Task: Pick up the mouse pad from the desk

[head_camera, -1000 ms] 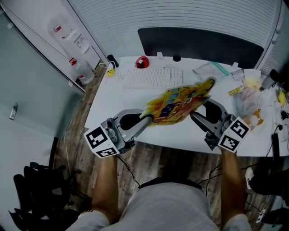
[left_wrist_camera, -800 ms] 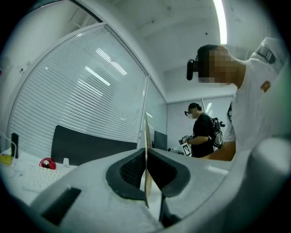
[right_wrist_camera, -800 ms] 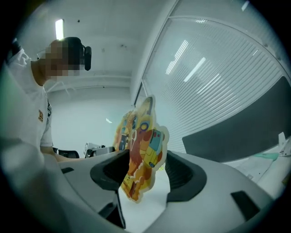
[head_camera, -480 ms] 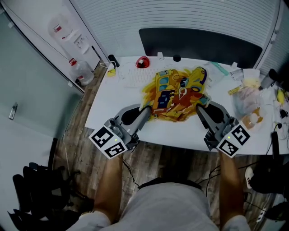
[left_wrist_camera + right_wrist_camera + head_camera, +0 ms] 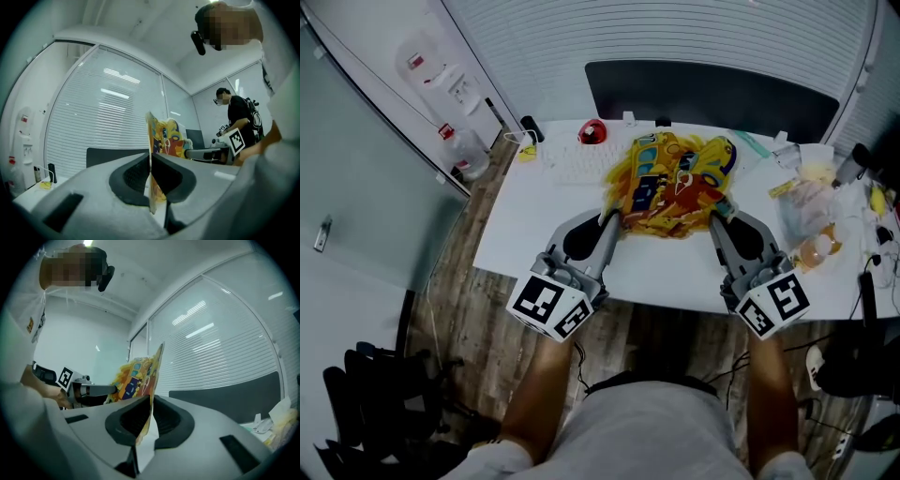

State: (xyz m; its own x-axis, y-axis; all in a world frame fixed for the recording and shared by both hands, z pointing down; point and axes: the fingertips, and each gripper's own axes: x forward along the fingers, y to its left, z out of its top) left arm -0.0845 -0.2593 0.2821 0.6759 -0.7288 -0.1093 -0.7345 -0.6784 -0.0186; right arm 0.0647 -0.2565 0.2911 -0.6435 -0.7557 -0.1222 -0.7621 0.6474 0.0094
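The mouse pad [image 5: 675,183], thin and printed in yellow, red and blue, hangs above the white desk [image 5: 525,239], tipped up so its printed face shows in the head view. My left gripper [image 5: 609,218] is shut on the pad's lower left edge. My right gripper [image 5: 715,217] pinches the lower right edge, its jaws still closing on it. In the left gripper view the mouse pad [image 5: 163,136] stands edge-on between the left gripper [image 5: 150,174] pads. The right gripper view likewise shows the mouse pad [image 5: 137,378] pressed in the right gripper [image 5: 151,411].
A white keyboard [image 5: 572,161] and a red mouse [image 5: 592,133] lie behind the pad, near a dark screen [image 5: 712,89]. Plastic bags and small items [image 5: 814,202] crowd the desk's right end. A water dispenser [image 5: 441,75] stands at far left.
The pad has swung from a low slant to nearly upright and moved away from me. The right gripper, open a second ago, has closed on its right edge.
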